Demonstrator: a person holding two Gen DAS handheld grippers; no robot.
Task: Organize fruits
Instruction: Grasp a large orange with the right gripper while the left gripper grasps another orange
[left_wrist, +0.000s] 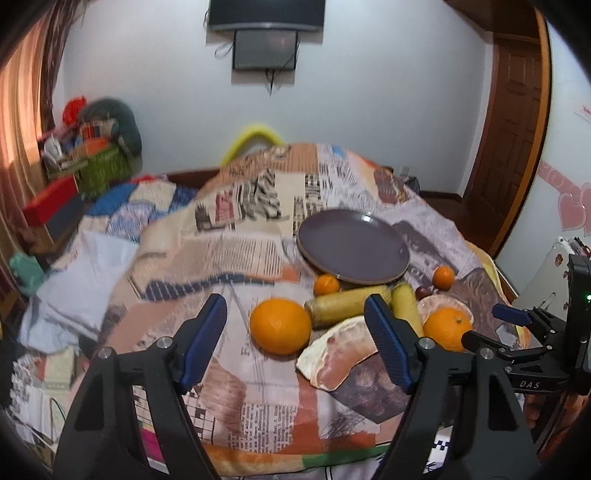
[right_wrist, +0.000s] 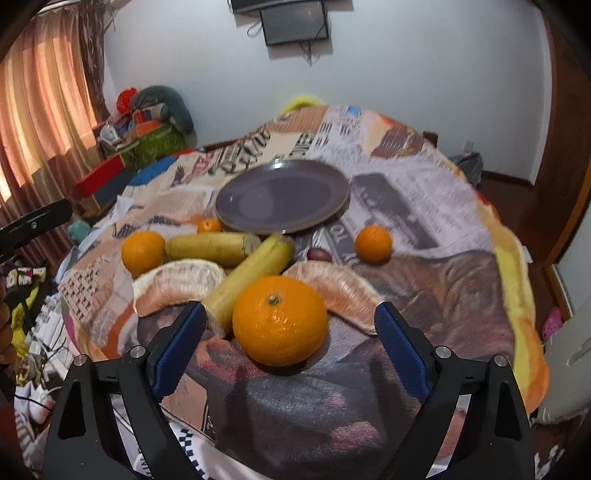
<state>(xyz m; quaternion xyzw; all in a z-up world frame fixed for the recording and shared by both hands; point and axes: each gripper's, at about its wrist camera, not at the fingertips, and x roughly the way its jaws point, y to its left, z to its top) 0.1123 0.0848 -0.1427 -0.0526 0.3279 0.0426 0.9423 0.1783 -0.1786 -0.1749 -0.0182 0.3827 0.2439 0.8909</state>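
A purple plate (left_wrist: 352, 245) (right_wrist: 282, 197) lies empty on the newspaper-print blanket. In front of it lie two bananas (right_wrist: 212, 249) (right_wrist: 255, 275), two pomelo segments (right_wrist: 177, 286) (right_wrist: 336, 286), large oranges and small tangerines (right_wrist: 373, 243). My left gripper (left_wrist: 295, 328) is open, its fingers on either side of a large orange (left_wrist: 280, 326). My right gripper (right_wrist: 290, 336) is open around another large orange (right_wrist: 280, 319), which also shows in the left wrist view (left_wrist: 447, 328). The right gripper shows in the left wrist view (left_wrist: 491, 325) too.
The blanket (left_wrist: 240, 258) covers a raised, rounded surface that drops off on all sides. Boxes and a green basket (left_wrist: 103, 170) stand at the back left by a curtain. A wooden door (left_wrist: 513, 122) is at the right.
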